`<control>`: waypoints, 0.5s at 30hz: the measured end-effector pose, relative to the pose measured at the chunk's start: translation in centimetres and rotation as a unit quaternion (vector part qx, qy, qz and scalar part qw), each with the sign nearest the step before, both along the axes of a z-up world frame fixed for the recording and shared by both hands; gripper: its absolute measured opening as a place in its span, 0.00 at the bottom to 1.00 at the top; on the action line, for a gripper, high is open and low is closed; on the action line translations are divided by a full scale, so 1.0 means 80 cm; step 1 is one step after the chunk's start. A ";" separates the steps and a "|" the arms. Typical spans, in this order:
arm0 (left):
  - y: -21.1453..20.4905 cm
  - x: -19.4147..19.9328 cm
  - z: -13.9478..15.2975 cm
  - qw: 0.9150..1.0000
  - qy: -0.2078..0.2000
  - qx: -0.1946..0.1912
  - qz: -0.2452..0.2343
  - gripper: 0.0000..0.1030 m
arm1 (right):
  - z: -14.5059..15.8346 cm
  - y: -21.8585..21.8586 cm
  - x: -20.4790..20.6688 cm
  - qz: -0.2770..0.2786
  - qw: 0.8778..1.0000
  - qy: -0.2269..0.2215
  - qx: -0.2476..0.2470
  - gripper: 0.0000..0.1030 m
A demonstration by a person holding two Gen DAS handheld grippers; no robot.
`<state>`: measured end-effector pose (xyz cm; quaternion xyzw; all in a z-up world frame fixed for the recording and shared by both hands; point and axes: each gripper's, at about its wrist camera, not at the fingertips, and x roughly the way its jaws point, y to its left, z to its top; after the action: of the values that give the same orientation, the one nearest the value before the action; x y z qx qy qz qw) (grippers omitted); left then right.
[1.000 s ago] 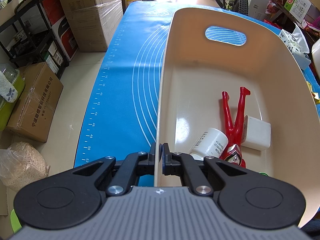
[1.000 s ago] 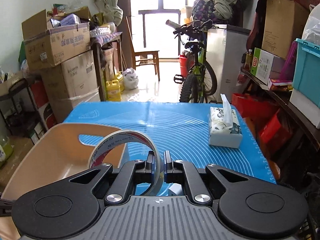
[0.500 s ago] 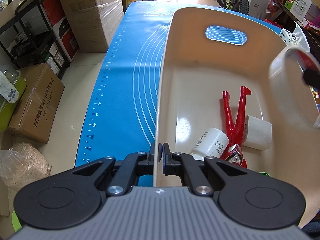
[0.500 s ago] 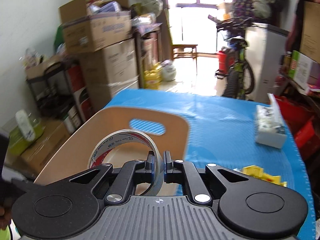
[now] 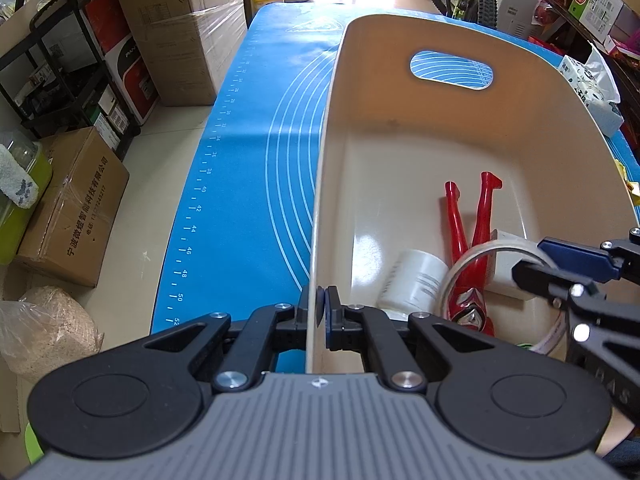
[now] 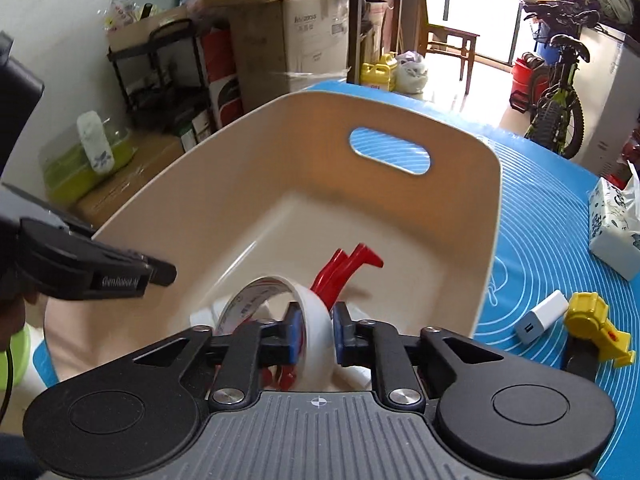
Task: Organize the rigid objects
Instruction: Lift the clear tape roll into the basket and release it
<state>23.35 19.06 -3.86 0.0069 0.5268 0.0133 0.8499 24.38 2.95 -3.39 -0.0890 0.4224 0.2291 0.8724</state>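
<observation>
A cream plastic basket [image 5: 400, 128] stands on the blue mat [image 5: 248, 184]. My left gripper [image 5: 318, 306] is shut on the basket's near left wall. Inside lie a red toy figure [image 5: 476, 240], a white bottle [image 5: 416, 280] and a white box [image 5: 506, 248]. My right gripper [image 6: 314, 330] is low inside the basket [image 6: 400, 216]; its jaws have parted slightly around a roll of clear tape [image 6: 316, 320], with small gaps at both pads. The tape [image 5: 468, 258] and right gripper [image 5: 540, 264] also show in the left wrist view.
On the mat right of the basket lie a white charger [image 6: 542, 316], a yellow toy [image 6: 592, 320] and a tissue box [image 6: 612, 224]. Cardboard boxes [image 5: 188, 20], a black shelf [image 5: 60, 72] and a bicycle [image 6: 560, 88] stand around the table.
My right gripper carried the tape from above the mat leftward and down into the basket, and its jaws have now opened slightly. The left gripper has held the basket wall still.
</observation>
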 end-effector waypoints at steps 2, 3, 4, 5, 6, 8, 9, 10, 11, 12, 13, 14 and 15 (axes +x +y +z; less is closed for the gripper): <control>0.000 0.000 0.000 1.000 0.000 0.000 0.000 0.06 | 0.005 -0.003 0.000 0.003 1.000 0.003 0.009 0.44; 0.000 0.000 0.000 1.000 0.000 0.000 0.000 0.06 | 0.008 -0.005 -0.001 0.004 1.000 0.003 0.013 0.48; 0.000 0.000 0.000 1.000 0.000 0.000 0.000 0.06 | 0.011 -0.007 -0.001 0.005 1.000 0.000 0.018 0.52; 0.000 0.000 0.000 1.000 0.000 0.000 0.000 0.06 | 0.015 -0.009 -0.003 0.005 1.000 -0.003 0.022 0.53; 0.000 0.000 0.000 1.000 0.000 0.000 0.000 0.06 | 0.019 -0.013 -0.003 0.001 1.000 -0.007 0.024 0.62; 0.000 0.000 0.000 1.000 0.000 0.000 0.000 0.06 | 0.029 -0.025 -0.004 -0.013 0.999 -0.017 0.032 0.76; 0.000 0.000 0.000 1.000 0.000 0.000 0.001 0.06 | 0.033 -0.032 -0.003 -0.020 0.999 -0.019 0.039 0.79; 0.000 0.000 0.000 1.000 0.000 0.000 0.000 0.06 | 0.038 -0.039 -0.001 -0.025 0.999 -0.019 0.044 0.80; 0.000 0.000 0.000 1.000 0.000 0.000 0.000 0.06 | 0.043 -0.047 0.001 -0.031 0.998 -0.020 0.047 0.80; 0.000 0.000 0.000 1.000 0.000 0.001 0.000 0.07 | 0.048 -0.056 0.002 -0.033 0.998 -0.023 0.055 0.80; 0.000 0.000 0.000 1.000 0.000 0.001 0.000 0.07 | 0.053 -0.063 0.005 -0.033 0.997 -0.025 0.065 0.80; 0.001 0.000 0.001 1.000 0.001 0.002 0.000 0.07 | 0.058 -0.070 0.007 -0.040 0.997 -0.029 0.065 0.83; 0.001 0.000 0.001 1.000 0.000 0.003 0.000 0.07 | 0.062 -0.077 0.008 -0.050 0.996 -0.037 0.056 0.93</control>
<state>23.37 19.12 -3.80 0.0097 0.5272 0.0148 0.8496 24.99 -3.22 1.54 -0.0272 0.3801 0.2055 0.9014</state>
